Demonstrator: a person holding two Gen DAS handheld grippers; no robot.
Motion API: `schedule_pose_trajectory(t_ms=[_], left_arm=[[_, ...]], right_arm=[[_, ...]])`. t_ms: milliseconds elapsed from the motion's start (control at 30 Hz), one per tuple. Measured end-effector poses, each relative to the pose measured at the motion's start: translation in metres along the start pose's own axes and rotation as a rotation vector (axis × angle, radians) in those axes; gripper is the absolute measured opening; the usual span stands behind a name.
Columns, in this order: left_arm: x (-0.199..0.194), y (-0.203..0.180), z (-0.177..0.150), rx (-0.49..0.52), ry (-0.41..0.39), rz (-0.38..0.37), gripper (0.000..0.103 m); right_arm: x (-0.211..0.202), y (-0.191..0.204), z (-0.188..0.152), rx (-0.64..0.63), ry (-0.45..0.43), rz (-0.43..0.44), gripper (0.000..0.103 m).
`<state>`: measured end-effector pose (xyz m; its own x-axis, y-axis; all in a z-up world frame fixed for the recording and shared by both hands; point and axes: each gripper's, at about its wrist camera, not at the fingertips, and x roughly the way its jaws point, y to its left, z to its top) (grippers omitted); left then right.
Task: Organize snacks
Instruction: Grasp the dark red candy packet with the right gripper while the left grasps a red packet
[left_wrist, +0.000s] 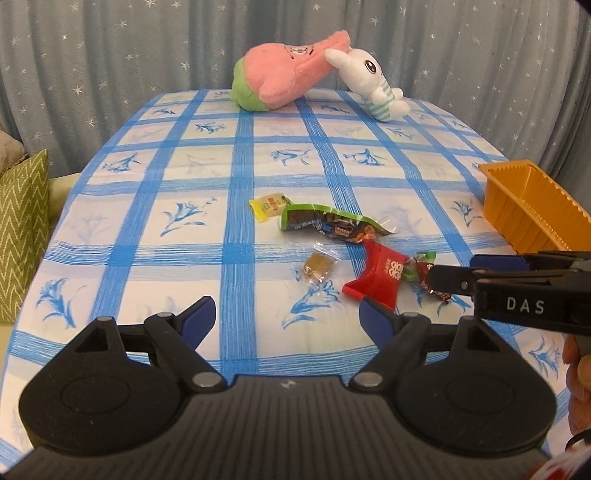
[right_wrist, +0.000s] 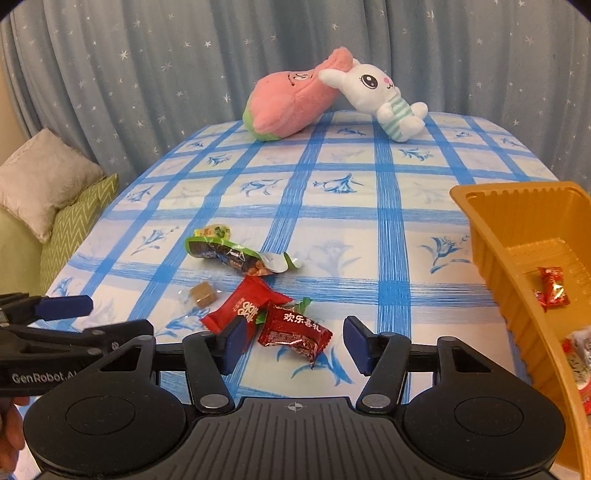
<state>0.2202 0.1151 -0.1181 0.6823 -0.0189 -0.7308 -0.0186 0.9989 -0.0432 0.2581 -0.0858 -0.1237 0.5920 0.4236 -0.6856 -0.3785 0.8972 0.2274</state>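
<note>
From the left wrist, we see the loose snacks in a cluster mid-cloth, and the orange tray (left_wrist: 532, 210) sits at 3 o'clock of them as their likely destination. Our left gripper (left_wrist: 286, 317) tilts down toward the cloth, jaws wide and empty, with the clear-wrapped brown candy (left_wrist: 319, 266) just ahead at 12 o'clock. The right gripper (left_wrist: 476, 271) reaches in from 3 o'clock at the red packets.

From the right wrist, our right gripper (right_wrist: 291, 341) angles down with its jaws part-open around the dark red foil candy (right_wrist: 293, 330) — pads not yet pressing, so nothing is held. The bright red packet (right_wrist: 245, 301) lies at 10 o'clock, touching it. The tray (right_wrist: 491, 236) at 3 o'clock already holds a red candy (right_wrist: 552, 288).
</note>
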Motion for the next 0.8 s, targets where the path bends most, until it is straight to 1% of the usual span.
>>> schedule_pose_trajectory(t_ms=[33,133,167,267,333,467,500,633,667,700,767,800], left_arm=[[0.003,0.0,0.0,0.0,0.003,-0.001,0.083],[0.008,-0.001,-0.001,0.0,0.005,-0.007,0.083],[0.01,-0.001,0.0,0.001,0.005,-0.008,0.082],[0.013,-0.002,0.0,0.011,0.002,-0.016,0.082],[0.014,-0.004,0.001,0.018,0.001,-0.022,0.082],[0.017,-0.009,0.003,0.034,-0.007,-0.049,0.082],[0.017,-0.011,0.004,0.045,-0.01,-0.055,0.082],[0.021,-0.018,0.006,0.08,-0.016,-0.077,0.082],[0.021,-0.02,0.006,0.087,-0.019,-0.083,0.082],[0.022,-0.021,0.006,0.093,-0.022,-0.087,0.082],[0.023,-0.023,0.005,0.103,-0.026,-0.094,0.081],[0.023,-0.023,0.005,0.106,-0.027,-0.096,0.081]], right_arm=[[0.003,0.0,0.0,0.002,0.005,0.004,0.054],[0.011,-0.001,0.001,0.013,0.023,0.017,0.046],[0.014,-0.002,0.001,0.015,0.029,0.02,0.042],[0.018,-0.002,0.002,0.014,0.037,0.018,0.036],[0.019,-0.002,0.002,0.013,0.038,0.019,0.033],[0.013,-0.002,0.003,0.006,0.025,0.018,0.024],[0.012,-0.003,0.003,0.004,0.022,0.017,0.023],[0.013,-0.006,0.003,-0.005,0.035,0.017,0.024],[0.013,-0.006,0.002,-0.007,0.039,0.012,0.03],[0.015,-0.006,0.001,-0.008,0.047,0.002,0.039],[0.018,-0.009,-0.001,-0.005,0.062,-0.019,0.046],[0.02,-0.01,-0.001,0.005,0.066,-0.016,0.046]])
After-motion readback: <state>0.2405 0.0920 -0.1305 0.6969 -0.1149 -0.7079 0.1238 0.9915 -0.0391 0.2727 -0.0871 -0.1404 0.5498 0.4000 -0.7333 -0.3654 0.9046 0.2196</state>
